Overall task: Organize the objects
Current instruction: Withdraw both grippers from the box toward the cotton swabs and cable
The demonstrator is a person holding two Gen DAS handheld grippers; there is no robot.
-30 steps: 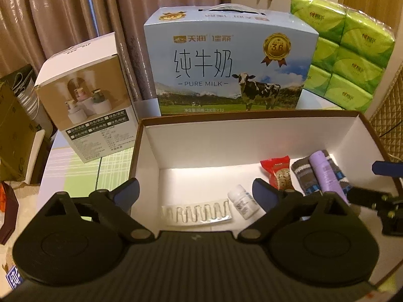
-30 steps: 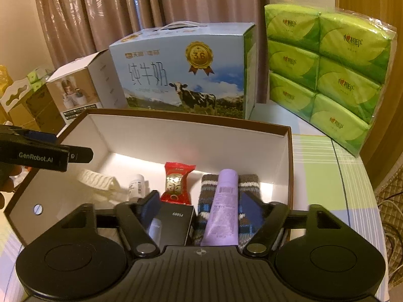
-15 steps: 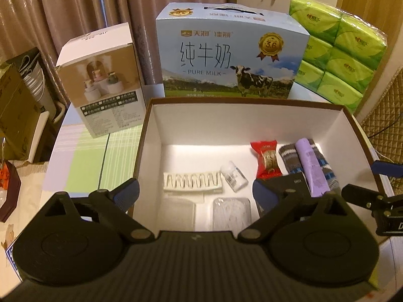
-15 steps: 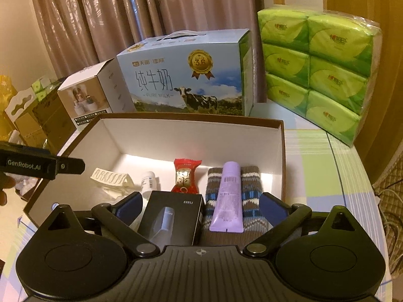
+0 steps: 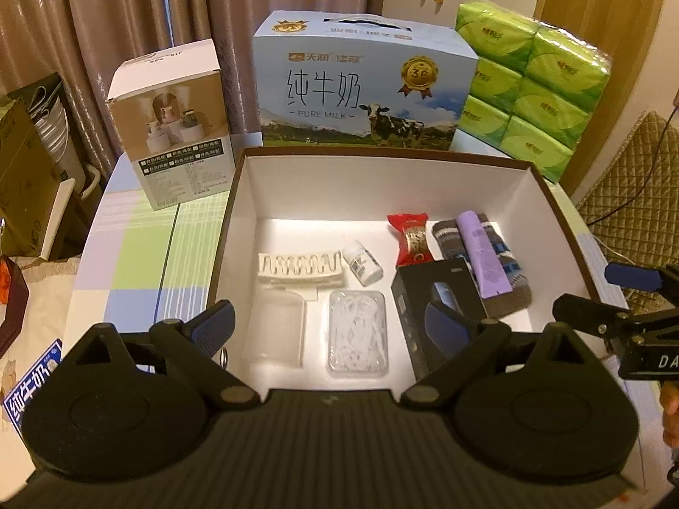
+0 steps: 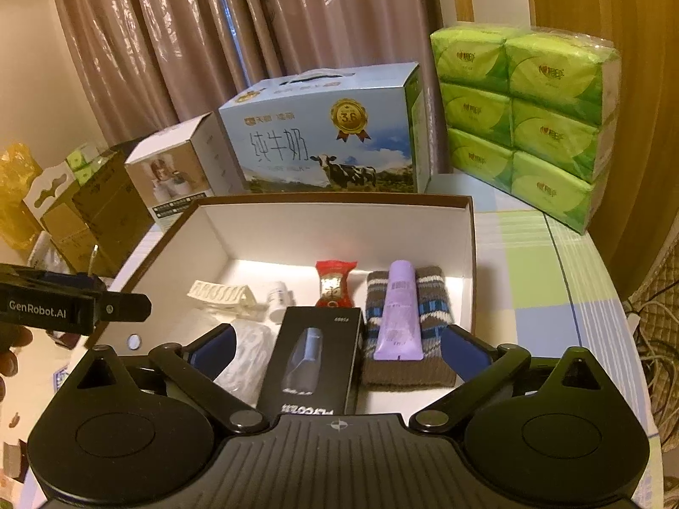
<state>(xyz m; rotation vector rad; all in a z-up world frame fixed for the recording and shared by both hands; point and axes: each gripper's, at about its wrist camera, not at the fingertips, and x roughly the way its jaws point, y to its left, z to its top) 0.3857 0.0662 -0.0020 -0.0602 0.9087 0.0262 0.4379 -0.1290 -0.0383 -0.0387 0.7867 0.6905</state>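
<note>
An open white box with a brown rim (image 5: 382, 153) (image 6: 339, 202) holds a white hair claw (image 5: 299, 269), a small white bottle (image 5: 362, 262), a red snack packet (image 5: 412, 239), a purple tube (image 5: 481, 254) on a folded striped sock (image 5: 509, 284), a black product box (image 5: 437, 318) (image 6: 314, 356), a clear case of floss picks (image 5: 357, 339) and a clear plastic box (image 5: 278, 326). My left gripper (image 5: 329, 320) is open and empty above the box's near edge. My right gripper (image 6: 337, 341) is open and empty above the black box and the tube (image 6: 399, 309).
Behind the box stand a blue milk carton (image 5: 360, 85), a white humidifier box (image 5: 178, 127) and a pack of green tissues (image 5: 530, 93). The table has a checked cloth (image 5: 140, 254). Cardboard boxes (image 6: 97, 212) sit off the table's left side.
Both grippers have pulled back and up from the box. The right gripper's jaws have opened wide, and the black box now lies free in the box.
</note>
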